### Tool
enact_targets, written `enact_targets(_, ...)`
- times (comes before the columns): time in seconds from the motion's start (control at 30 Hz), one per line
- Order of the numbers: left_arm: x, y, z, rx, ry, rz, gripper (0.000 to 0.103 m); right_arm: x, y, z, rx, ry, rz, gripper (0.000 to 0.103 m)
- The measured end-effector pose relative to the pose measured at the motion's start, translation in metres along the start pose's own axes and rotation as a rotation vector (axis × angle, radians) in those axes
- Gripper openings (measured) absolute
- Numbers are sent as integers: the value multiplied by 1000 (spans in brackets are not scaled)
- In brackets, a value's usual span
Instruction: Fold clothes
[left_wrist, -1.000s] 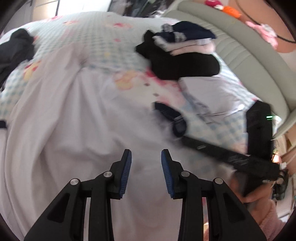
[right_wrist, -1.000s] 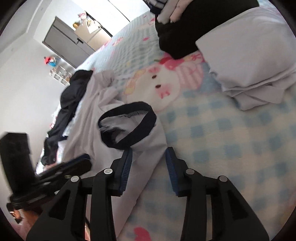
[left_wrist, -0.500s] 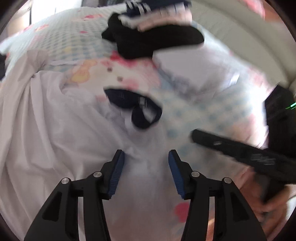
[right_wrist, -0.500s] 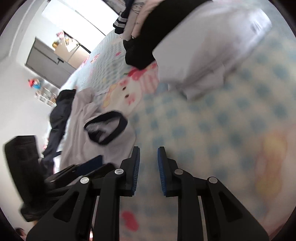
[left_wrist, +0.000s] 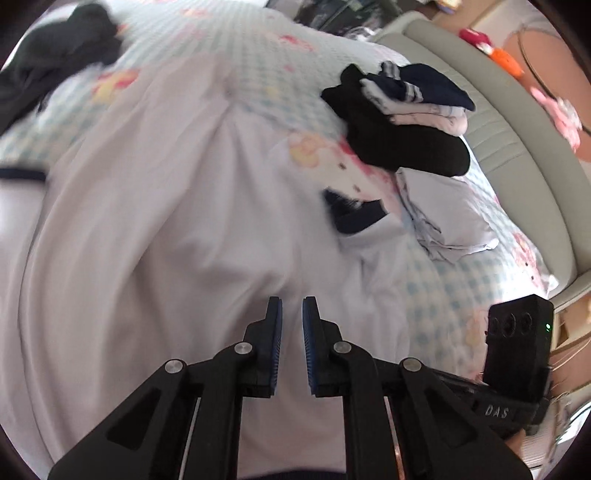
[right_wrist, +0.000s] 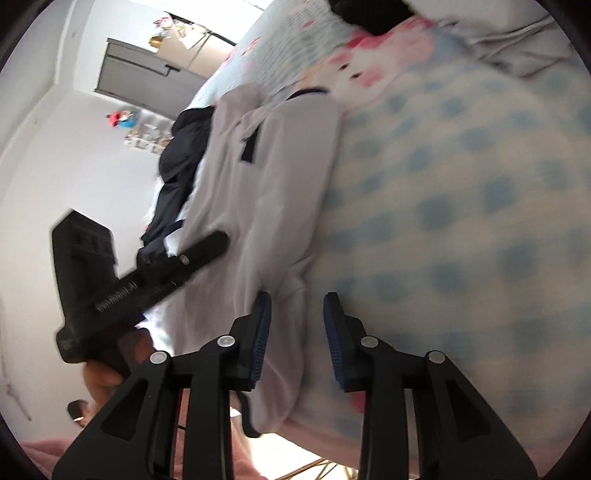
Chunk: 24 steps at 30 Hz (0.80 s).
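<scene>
One white shirt (left_wrist: 177, 229), soft, creased, navy-trimmed, lay on checked bed (left_wrist: 454, 291). Two hand-held grippers: left (left_wrist: 292, 314) jaws narrowly parted, empty; right (right_wrist: 297, 314) jaws wide apart. One folded stack (left_wrist: 406, 122).

The white garment (left_wrist: 177, 221) is soft, matt, creased cloth. The bedsheet (right_wrist: 461, 206) looks like matt woven cotton, though blurred. The left gripper (left_wrist: 292, 321) is matt black plastic with ribbed blue pads (left_wrist: 276, 343) and shiny metal pins.

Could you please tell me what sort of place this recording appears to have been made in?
Most likely a bedroom at home: a bed with a checked cartoon-print sheet and padded headboard, a stack of folded clothes on it, and a grey cabinet against the wall.
</scene>
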<state>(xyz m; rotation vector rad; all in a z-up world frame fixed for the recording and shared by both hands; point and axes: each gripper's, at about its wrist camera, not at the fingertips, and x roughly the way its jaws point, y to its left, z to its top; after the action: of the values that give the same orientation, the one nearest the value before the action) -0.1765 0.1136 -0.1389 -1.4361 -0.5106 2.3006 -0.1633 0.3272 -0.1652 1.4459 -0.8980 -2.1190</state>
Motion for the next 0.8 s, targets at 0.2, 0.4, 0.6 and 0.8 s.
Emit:
enact_targets(0.2,-2,-11,-31,62,22,-25,13,8,21,-3,-86,-32,35,33)
enact_targets(0.4,7,-13,-41,74,68,-26,13,28,24,-4,-122,-37,-82,30)
enact_targets(0.6,5,-8,-44,71,69,14,13,-2,11,-21,-75,-104,-153,7)
enact_targets(0.8,5,7,-50,53,92,33,13,-46,-7,-46,3,-206,-270,6)
